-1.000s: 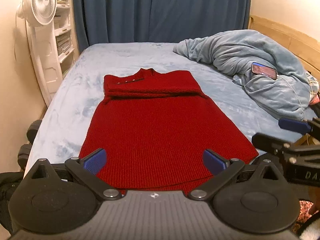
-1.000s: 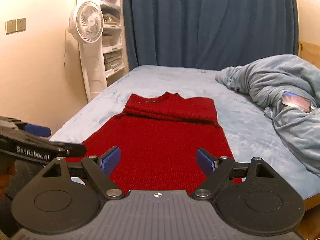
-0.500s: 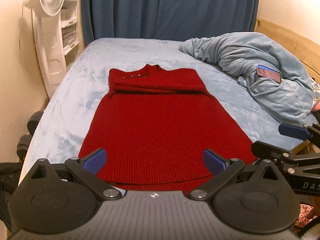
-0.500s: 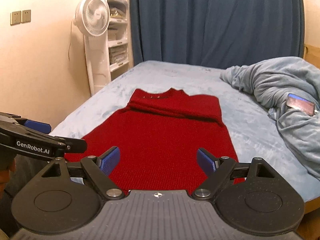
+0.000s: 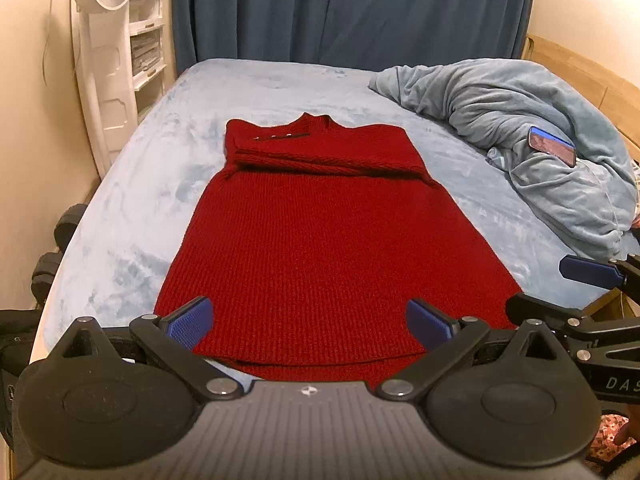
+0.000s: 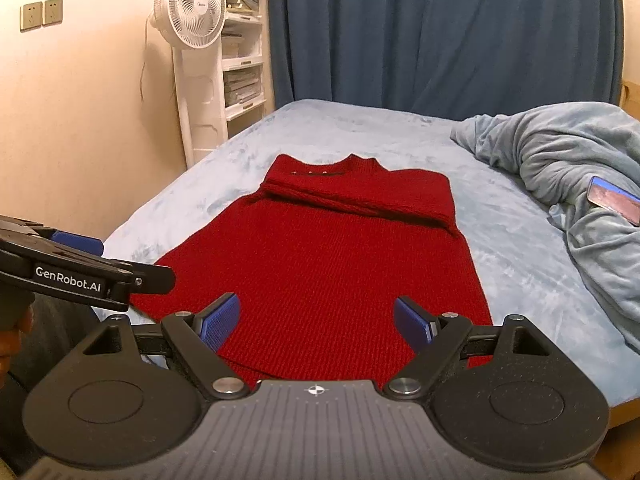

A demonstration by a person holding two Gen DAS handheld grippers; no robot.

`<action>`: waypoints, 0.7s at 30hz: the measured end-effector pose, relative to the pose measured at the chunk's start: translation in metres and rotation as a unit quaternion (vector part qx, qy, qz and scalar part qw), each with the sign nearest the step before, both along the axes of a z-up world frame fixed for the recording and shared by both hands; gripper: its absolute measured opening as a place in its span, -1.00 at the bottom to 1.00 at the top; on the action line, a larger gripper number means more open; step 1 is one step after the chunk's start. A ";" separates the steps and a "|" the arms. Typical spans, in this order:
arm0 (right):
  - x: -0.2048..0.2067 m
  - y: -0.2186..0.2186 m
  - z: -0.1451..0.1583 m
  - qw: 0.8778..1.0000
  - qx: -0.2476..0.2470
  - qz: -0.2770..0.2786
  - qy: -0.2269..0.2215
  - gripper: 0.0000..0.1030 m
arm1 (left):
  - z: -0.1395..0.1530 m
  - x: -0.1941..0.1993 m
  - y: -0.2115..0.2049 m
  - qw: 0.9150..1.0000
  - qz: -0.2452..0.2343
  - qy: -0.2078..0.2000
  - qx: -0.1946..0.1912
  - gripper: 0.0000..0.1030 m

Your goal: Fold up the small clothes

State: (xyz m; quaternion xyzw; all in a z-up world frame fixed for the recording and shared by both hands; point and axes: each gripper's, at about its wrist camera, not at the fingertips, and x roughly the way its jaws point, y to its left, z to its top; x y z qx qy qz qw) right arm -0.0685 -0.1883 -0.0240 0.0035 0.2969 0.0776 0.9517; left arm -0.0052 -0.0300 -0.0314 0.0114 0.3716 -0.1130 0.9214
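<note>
Left wrist: red sweater [image 5: 320, 240] sits lower in frame than before; both grippers' jaws wide, empty.

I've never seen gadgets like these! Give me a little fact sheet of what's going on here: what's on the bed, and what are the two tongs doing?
garment: red knit sweater, lying flat on the bed, sleeves folded across the chest
surface: light blue bed
left tongs: open, holding nothing, hovering at the sweater's near hem
right tongs: open, holding nothing, also at the near hem
bedding: grey-blue blanket bunched on the right side
on the blanket: phone
background: white fan, dark blue curtain
folding so far: sleeves in, body not yet folded
</note>
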 end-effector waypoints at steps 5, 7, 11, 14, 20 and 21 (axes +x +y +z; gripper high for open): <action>0.009 0.000 -0.006 1.000 0.004 -0.007 0.010 0.65 | -0.004 0.011 0.009 1.000 0.016 0.005 0.004 0.99; 0.013 -0.001 -0.008 1.000 0.005 -0.010 0.014 0.65 | -0.006 0.017 0.013 1.000 0.024 0.007 0.007 0.99; 0.022 -0.006 -0.013 1.000 0.002 -0.020 0.017 0.65 | -0.011 0.033 0.020 0.999 0.039 0.013 0.014 0.99; 0.035 -0.015 -0.017 0.999 -0.001 -0.035 0.020 0.65 | -0.016 0.047 0.024 0.998 0.050 0.014 0.031 0.99; 0.068 -0.049 -0.036 0.996 -0.011 -0.078 0.037 0.65 | -0.030 0.082 0.041 0.996 0.076 0.033 0.043 0.99; 0.076 -0.059 -0.041 0.995 -0.012 -0.087 0.040 0.65 | -0.034 0.089 0.045 0.995 0.081 0.040 0.042 0.99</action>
